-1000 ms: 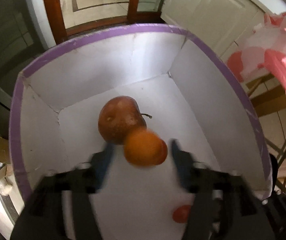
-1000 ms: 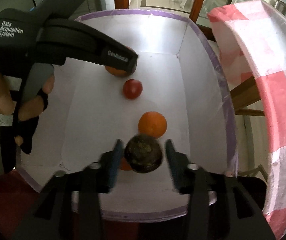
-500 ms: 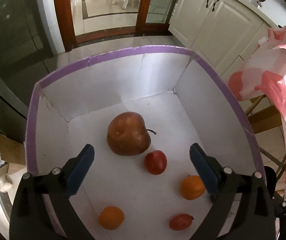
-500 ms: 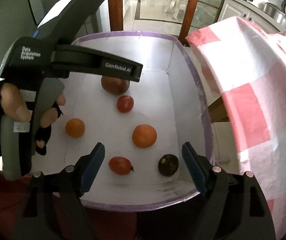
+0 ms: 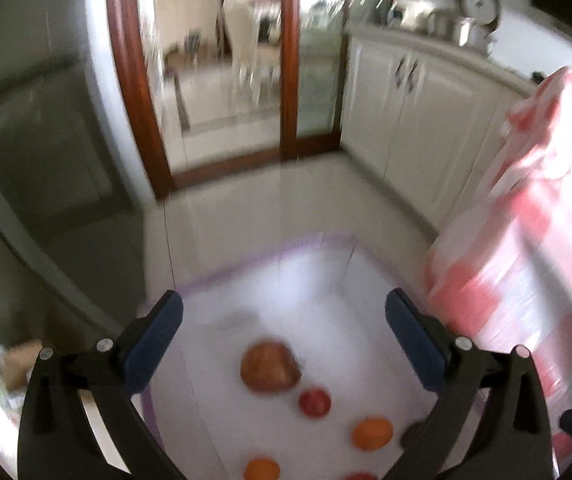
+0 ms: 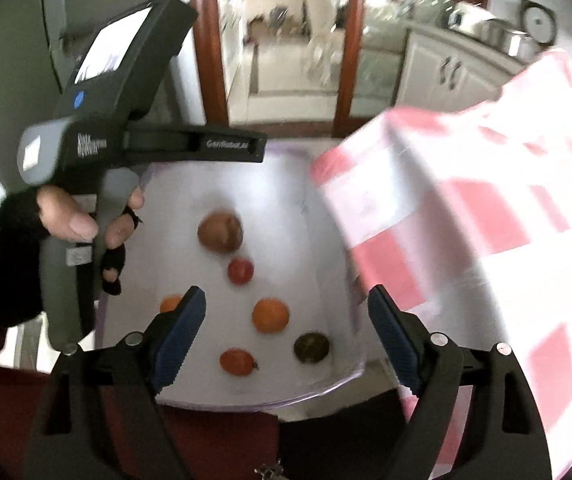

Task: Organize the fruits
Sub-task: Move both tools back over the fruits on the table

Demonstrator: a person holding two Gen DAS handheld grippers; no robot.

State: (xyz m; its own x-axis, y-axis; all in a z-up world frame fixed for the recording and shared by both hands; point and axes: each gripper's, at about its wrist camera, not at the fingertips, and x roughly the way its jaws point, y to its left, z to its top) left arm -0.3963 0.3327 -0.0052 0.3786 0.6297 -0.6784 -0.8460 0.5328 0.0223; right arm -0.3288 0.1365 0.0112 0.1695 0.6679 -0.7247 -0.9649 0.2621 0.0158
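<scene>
Six fruits are lying loose on the white floor of the box point(image 6: 328, 240), spaced apart so none is touching another: a brown pear point(image 6: 220, 231) toward the far wall, a red fruit point(image 6: 240, 271) just in front of it, an orange point(image 6: 270, 315) in the middle, a smaller orange point(image 6: 170, 303) at the left, a tomato point(image 6: 237, 361) and a dark fruit point(image 6: 312, 347) nearest. Both tongs are hanging above them, empty. The left tongs point(image 5: 283, 346) are opening to their widest with only air between the pads; the right tongs point(image 6: 286, 340) are opening too, nothing gripped. A gloved hand point(image 6: 73, 220) is gripping the left handle. At the right, a pink checked cloth point(image 6: 486, 208) is draping over the worktop, probably where more fruit is waiting.
</scene>
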